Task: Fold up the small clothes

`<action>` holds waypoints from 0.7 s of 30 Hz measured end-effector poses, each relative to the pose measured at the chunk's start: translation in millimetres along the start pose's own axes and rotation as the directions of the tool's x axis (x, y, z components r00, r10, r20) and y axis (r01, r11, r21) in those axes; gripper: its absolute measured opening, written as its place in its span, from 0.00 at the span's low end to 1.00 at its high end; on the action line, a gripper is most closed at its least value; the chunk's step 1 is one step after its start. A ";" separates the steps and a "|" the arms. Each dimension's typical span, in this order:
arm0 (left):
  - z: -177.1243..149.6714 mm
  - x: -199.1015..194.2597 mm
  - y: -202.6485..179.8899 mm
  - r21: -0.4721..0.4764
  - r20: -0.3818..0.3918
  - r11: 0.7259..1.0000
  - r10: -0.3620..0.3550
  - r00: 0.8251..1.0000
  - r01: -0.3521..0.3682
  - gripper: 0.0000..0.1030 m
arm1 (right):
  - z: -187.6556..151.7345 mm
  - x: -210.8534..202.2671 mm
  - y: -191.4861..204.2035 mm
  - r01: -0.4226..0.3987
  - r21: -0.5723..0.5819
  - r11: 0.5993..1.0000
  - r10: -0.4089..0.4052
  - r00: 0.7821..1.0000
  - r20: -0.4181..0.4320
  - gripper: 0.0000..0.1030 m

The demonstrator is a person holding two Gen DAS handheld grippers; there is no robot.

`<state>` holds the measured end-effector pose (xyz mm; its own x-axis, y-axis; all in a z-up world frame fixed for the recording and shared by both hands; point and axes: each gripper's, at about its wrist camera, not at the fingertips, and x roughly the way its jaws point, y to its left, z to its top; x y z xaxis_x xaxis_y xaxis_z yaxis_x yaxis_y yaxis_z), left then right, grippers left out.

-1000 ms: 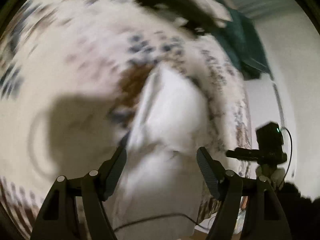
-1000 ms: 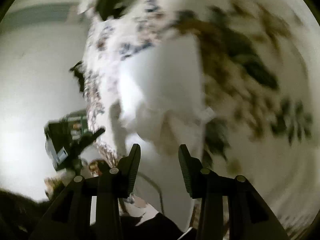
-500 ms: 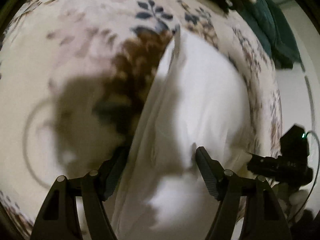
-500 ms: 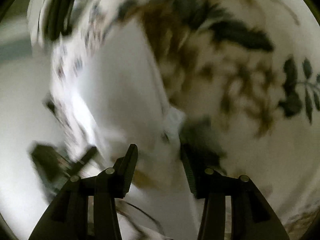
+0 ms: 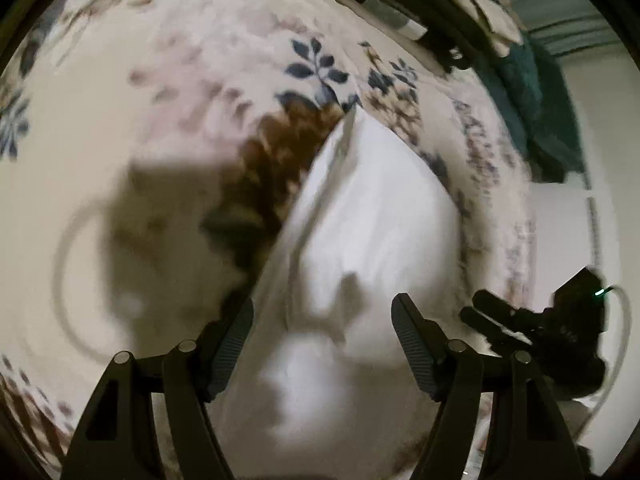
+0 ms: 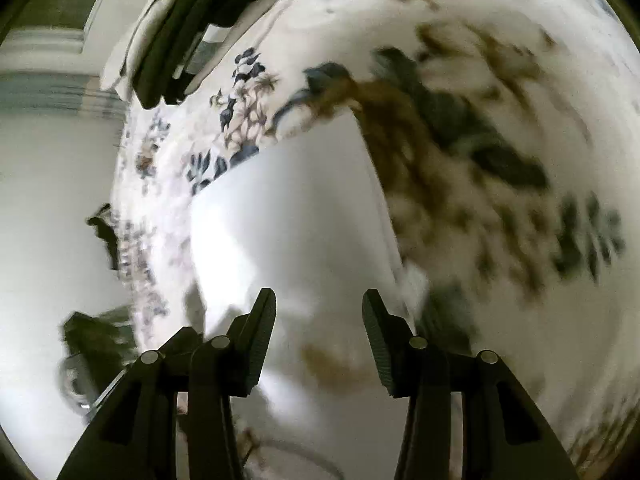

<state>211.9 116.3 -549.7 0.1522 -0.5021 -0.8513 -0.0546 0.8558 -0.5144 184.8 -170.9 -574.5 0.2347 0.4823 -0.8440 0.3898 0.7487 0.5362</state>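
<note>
Left wrist view: my left gripper (image 5: 322, 344) gapes empty over the white garment (image 5: 372, 216), long axis running to upper centre; right wrist view: my right gripper (image 6: 319, 332), half-open, grips nothing, garment (image 6: 296, 216) filling centre frame directly ahead on the floral bedspread (image 6: 480, 200).
</note>
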 end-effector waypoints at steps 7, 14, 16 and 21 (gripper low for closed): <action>-29.3 19.5 10.9 0.059 -0.081 0.991 0.127 0.989 -0.123 0.67 | -51.9 41.7 6.2 0.151 -0.180 0.972 -0.180 0.971 -0.155 0.38; -55.1 -18.8 28.8 -0.010 -0.077 0.999 0.052 0.996 -0.053 0.67 | -83.8 15.6 -33.2 0.090 -0.072 0.993 -0.103 0.974 -0.204 0.38; -47.3 -24.9 31.4 -0.067 -0.041 0.997 -0.030 0.999 0.027 0.67 | -75.0 -0.3 -49.3 0.037 0.061 0.997 -0.028 0.988 -0.152 0.39; -24.9 -7.4 33.8 -0.138 -0.008 0.987 -0.084 0.996 0.082 0.66 | -54.1 -2.8 -79.5 -0.076 0.256 0.964 0.097 0.993 -0.070 0.39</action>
<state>184.3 145.8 -563.4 0.1480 -0.5731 -0.8060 -0.1777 0.7863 -0.5917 105.0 -207.2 -614.1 0.2082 0.5830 -0.7853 0.5861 0.5684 0.5774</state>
